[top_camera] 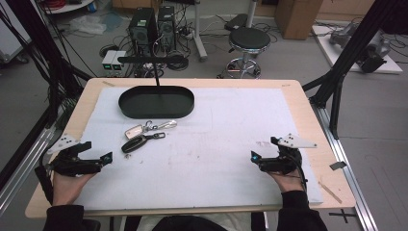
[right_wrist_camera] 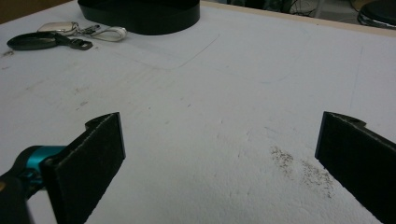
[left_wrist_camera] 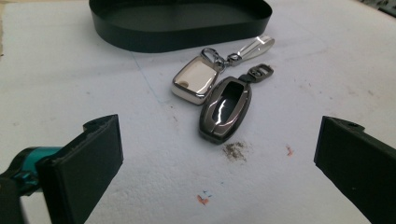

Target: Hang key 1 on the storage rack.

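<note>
My left tool (top_camera: pixel 107 158) gapes wide, empty, aimed at the dark glossy key fob (left_wrist_camera: pixel 225 109) beside the cream one (left_wrist_camera: pixel 195 80); my right tool (top_camera: pixel 256 159) waits wide open.

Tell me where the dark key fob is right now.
In the high view the dark key fob lies left of centre on the white mat, just below the silver key fob and in front of the black oval tray.
</note>
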`<state>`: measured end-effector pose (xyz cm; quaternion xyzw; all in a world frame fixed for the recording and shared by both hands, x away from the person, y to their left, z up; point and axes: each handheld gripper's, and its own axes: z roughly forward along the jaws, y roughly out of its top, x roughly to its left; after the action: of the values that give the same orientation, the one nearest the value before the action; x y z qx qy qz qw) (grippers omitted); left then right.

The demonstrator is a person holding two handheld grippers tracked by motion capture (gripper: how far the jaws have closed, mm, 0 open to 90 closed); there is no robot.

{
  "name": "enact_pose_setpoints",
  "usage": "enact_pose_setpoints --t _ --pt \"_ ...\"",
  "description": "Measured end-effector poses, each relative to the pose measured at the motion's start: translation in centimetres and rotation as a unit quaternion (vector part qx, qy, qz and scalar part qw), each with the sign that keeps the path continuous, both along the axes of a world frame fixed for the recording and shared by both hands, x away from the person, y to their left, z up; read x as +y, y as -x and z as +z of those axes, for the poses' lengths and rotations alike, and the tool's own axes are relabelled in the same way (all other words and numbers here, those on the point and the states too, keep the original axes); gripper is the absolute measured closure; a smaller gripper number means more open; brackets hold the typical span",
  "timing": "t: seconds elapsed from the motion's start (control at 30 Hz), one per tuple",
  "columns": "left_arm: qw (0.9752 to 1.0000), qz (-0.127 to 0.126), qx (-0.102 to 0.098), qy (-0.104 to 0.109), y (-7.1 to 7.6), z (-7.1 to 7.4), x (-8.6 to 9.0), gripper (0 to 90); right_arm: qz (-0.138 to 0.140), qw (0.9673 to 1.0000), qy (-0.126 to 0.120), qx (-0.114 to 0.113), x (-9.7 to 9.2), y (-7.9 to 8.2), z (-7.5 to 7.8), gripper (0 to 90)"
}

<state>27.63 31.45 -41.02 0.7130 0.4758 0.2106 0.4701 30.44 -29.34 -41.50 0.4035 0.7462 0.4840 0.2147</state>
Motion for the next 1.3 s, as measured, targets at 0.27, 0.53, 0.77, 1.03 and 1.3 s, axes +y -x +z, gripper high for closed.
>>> enact_pose_setpoints --t 0.27,0.53,0.77,1.03,1.3 --pt "0.9998 -0.015 0.004 -0.012 -0.4 0.2 -0.7 1.7 -0.030 0.9992 0.002 -0.027 -0.1 0.2 0.3 0.7" --pt "0.9990 -0.030 0.008 -0.033 -1.0 1.0 -1.3 1.7 -0.016 0.9997 -0.006 -0.015 0.2 -0.2 0.1 0.6" --pt "0.9975 -0.048 0.017 -0.050 -2.2 1.7 -2.3 1.7 -0.021 0.9996 -0.006 -0.017 0.1 -0.3 0.0 0.6" --pt "0.9939 -0.074 0.017 -0.080 -4.3 3.1 -4.2 1.7 -0.022 0.9996 -0.005 -0.018 0.0 -0.4 -0.1 0.7" --pt "0.9917 -0.094 0.033 -0.082 -6.6 2.6 -5.0 1.7 -0.026 0.9995 -0.015 -0.010 -0.3 -0.3 0.0 0.7"
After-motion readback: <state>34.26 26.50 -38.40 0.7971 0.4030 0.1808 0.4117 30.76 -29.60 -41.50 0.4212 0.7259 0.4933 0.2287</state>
